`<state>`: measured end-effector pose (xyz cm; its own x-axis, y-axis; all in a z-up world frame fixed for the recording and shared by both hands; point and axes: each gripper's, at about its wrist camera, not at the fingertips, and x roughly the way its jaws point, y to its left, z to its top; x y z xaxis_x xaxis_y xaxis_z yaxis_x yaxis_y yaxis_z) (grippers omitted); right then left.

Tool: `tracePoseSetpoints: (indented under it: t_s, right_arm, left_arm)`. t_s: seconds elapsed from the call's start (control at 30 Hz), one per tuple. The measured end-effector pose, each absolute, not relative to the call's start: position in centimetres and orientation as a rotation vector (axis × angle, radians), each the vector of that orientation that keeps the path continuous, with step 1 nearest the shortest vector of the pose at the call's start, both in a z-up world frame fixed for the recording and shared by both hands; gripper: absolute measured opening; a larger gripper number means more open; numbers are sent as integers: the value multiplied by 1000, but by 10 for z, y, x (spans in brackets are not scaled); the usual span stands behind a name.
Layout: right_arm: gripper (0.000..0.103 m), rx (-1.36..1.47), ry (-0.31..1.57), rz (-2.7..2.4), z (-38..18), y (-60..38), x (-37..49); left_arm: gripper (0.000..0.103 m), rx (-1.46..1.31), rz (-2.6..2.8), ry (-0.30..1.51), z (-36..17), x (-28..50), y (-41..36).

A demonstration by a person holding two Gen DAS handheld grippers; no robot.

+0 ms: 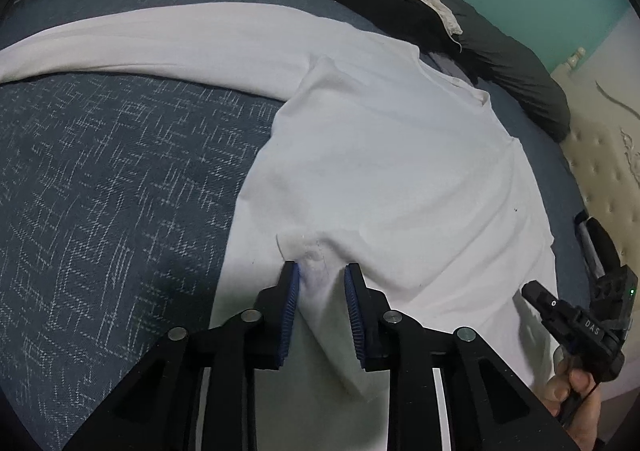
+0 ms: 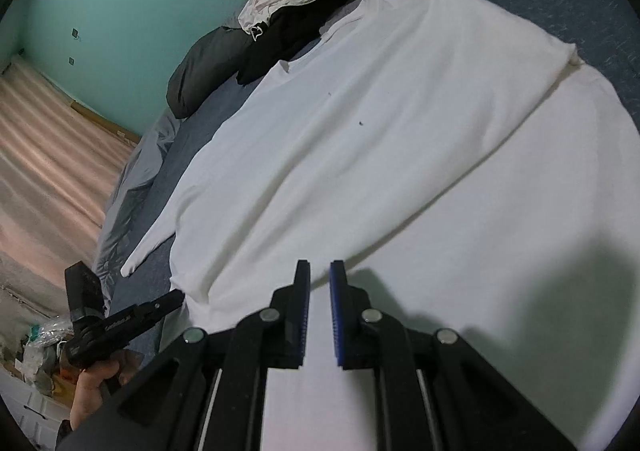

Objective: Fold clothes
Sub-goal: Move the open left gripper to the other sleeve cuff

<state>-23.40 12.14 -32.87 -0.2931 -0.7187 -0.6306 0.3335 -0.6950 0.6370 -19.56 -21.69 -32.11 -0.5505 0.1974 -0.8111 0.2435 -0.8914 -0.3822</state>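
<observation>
White shirt spreads across blue bedspread; left fingers pinch its edge, right fingers narrow, empty.

The white shirt is running off the right and lower edges of the right wrist frame, its hem hiding under the gripper bodies. At the left wrist frame's lower right, a hand is getting cut off by the edge. Clutter at lower left is staying too blurred to identify.

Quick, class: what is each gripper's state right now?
Left gripper: closed on a fold of the shirt.
Right gripper: jaws closed; any grip on the shirt cannot be told.
</observation>
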Motion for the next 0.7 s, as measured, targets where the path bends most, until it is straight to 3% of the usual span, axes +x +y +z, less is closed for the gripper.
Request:
tracePoseSetpoints:
  t_s: [0.07, 0.7]
  right_arm:
    - [9, 1279, -514, -2024, -330, 121, -234]
    - [9, 1277, -531, -1995, -331, 117, -231]
  left_arm:
    - [6, 1469, -2648, 732, -320, -195, -218]
    - [7, 1452, -2584, 791, -321, -182, -235]
